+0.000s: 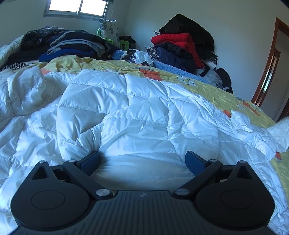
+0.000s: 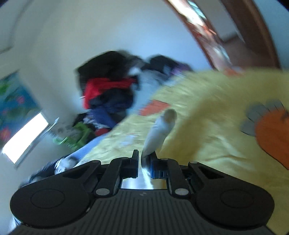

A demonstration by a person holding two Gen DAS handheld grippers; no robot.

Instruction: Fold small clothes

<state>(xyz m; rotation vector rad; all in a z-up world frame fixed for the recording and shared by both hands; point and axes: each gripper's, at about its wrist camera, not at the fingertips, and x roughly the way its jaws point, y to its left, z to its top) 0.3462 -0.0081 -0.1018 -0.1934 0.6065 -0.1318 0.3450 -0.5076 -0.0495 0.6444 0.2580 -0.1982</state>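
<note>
A white quilted puffer jacket lies crumpled across a yellow patterned bedspread. My left gripper is open, its blue-padded fingers spread wide against the near edge of the jacket with nothing pinched between them. In the tilted, blurred right wrist view, my right gripper is shut on a narrow strip of white fabric that sticks out ahead of the jaws above the bedspread. The strip looks like a sleeve of the jacket. A blurred white end shows at the far right of the left wrist view.
A pile of red, black and navy jackets stands at the far side of the bed by the wall. Dark folded clothes are stacked at the back left under a window. A wooden door frame is at the right.
</note>
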